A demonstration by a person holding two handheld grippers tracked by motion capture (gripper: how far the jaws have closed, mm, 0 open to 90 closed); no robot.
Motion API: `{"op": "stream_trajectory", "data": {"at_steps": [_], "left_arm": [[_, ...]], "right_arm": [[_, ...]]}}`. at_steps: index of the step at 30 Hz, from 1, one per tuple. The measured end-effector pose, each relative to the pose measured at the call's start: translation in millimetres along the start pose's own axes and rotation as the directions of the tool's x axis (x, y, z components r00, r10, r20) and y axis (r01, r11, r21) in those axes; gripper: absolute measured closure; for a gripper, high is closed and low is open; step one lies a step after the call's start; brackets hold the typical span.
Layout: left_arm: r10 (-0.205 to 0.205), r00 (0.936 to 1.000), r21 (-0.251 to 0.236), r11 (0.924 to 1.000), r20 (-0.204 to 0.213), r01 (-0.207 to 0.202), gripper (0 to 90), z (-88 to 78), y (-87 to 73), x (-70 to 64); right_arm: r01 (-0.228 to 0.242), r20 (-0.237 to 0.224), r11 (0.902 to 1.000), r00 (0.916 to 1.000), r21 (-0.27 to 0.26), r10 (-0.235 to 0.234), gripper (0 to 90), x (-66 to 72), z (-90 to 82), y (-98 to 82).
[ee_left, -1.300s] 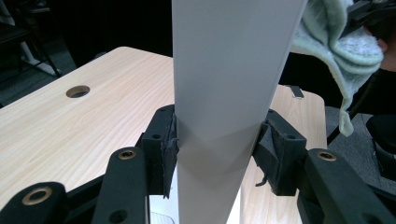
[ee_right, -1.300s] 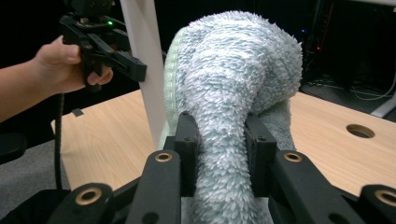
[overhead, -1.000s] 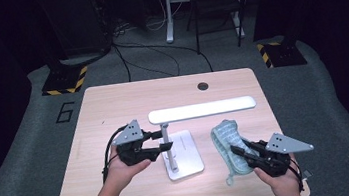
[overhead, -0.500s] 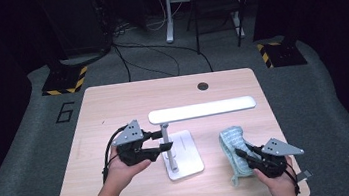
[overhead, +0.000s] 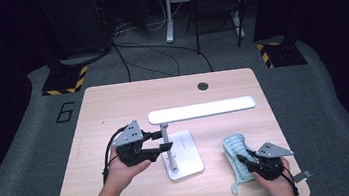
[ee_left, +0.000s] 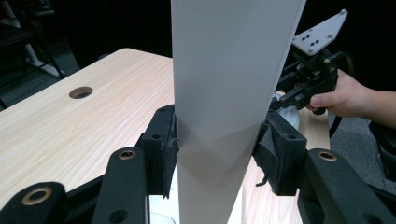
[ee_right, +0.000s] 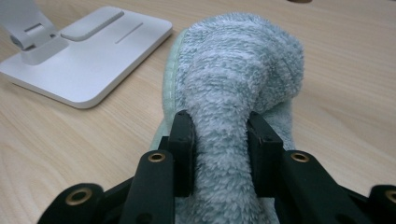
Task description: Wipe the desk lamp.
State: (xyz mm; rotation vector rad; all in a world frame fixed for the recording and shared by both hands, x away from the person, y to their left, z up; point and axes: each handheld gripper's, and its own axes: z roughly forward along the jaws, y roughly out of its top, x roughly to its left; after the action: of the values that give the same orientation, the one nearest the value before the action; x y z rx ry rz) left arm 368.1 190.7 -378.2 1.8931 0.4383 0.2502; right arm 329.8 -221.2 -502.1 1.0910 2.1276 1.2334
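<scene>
Cloth set down beside the held lamp

Left gripper [overhead: 160, 142] clamps the white metal desk lamp's post [overhead: 168, 146]; right gripper [overhead: 241, 159], jaws just easing yet pinching the pale-green fluffy cloth [overhead: 235, 152] by the table's [overhead: 113, 105] near right corner, lies nearer it.

The high view looks forward and down over my side of the desk [overhead: 112, 100] — far enough to take in all of it. My left gripper's camera sits close against the lamp [ee_left: 233, 93] stem, facing across toward my right hand [ee_left: 343, 95]. My right gripper's camera rides low over the towel [ee_right: 238, 84] — the lamp base is in it too.

lamp [overhead: 181, 150] mid-table [overhead: 112, 100] | cloth [overhead: 236, 158] right of lamp base, apart
</scene>
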Motion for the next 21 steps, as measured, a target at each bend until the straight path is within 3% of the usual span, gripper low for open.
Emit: {"op": "stream_trajectory", "data": {"at_steps": [6, 11, 15, 21], "left_arm": [[-0.003, 1.0000, -0.003, 1.0000, -0.004, 0.003, 52.1, 0.1, -0.6, -0.2], [-0.005, 1.0000, 0.003, 1.0000, 0.004, 0.005, 51.6, 0.8, -1.6, 0.2], [0.002, 0.9999, 0.013, 0.9999, -0.016, -0.002, 51.2, 2.9, -2.8, -1.3], [0.003, 0.9999, 0.013, 0.9999, -0.016, -0.003, 50.4, 2.9, -4.4, -0.2]], "right_arm": [[-0.041, -0.016, 0.9992, 0.9990, 0.005, 0.041, 65.0, -8.1, 2.9, -4.9], [-0.038, 0.000, 0.9980, 0.9993, 0.050, 0.038, 63.0, -7.5, 7.1, -7.2], [-0.020, 0.003, 0.9961, 0.9998, 0.087, 0.019, 62.2, -7.1, 11.9, -8.7], [-0.035, 0.003, 0.9949, 0.9994, 0.095, 0.035, 57.7, -8.9, 12.7, -9.8]]}}
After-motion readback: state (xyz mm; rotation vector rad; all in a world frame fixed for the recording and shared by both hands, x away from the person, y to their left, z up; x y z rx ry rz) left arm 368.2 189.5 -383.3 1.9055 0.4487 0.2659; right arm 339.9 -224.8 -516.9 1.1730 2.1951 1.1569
